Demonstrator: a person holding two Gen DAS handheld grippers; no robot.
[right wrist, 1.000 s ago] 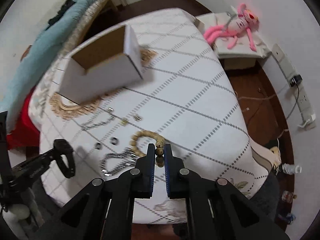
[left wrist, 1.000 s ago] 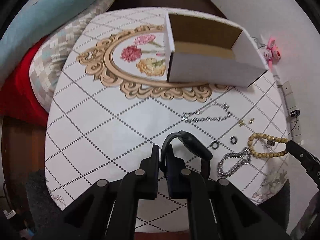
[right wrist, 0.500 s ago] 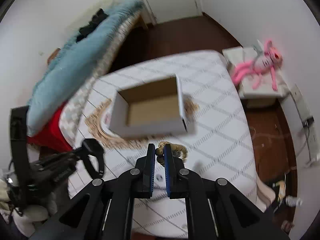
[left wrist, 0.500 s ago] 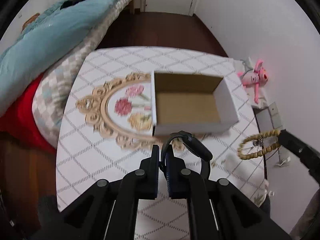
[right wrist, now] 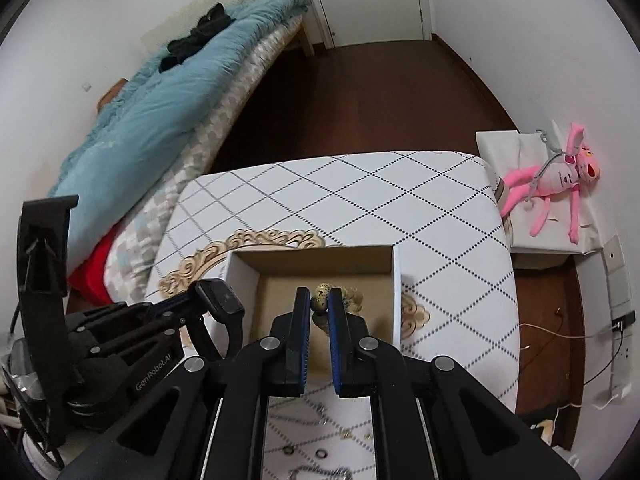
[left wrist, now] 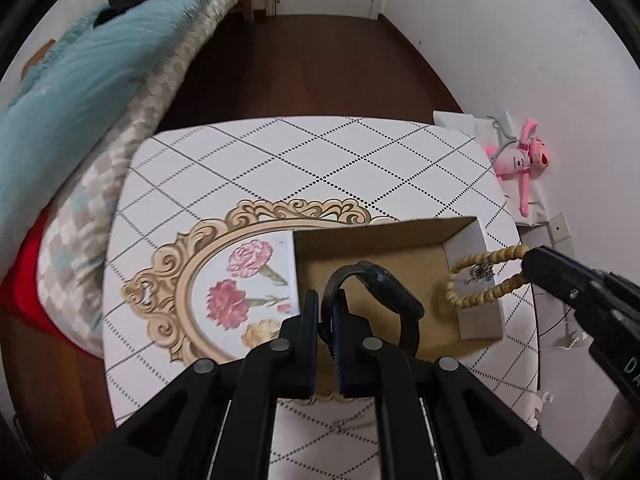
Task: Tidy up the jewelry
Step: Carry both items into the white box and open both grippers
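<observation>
An open white cardboard box (left wrist: pixel 474 312) (right wrist: pixel 396 280) stands on the patterned table. My left gripper (left wrist: pixel 328 312) is shut on the strap of a black smartwatch (left wrist: pixel 384 284) and holds it above the box's left part; the watch also shows in the right wrist view (right wrist: pixel 220 300). My right gripper (right wrist: pixel 320 304) is shut on a wooden bead bracelet (right wrist: pixel 322 294) and holds it over the box's open top. In the left wrist view the bracelet (left wrist: pixel 476 280) hangs from the right gripper's tip at the box's right wall.
Small rings (right wrist: pixel 320 454), earrings (right wrist: pixel 348 436) and silver chains (right wrist: pixel 316 472) lie on the table (right wrist: pixel 440 208) near its front edge. A bed with a blue blanket (right wrist: pixel 168 100) is at the left. A pink plush toy (right wrist: pixel 560 184) lies on a low stand at the right.
Both grippers have lifted off the table with the watch and the bracelet and moved forward, so they now hang over the box. The loose jewelry has dropped below the view.
</observation>
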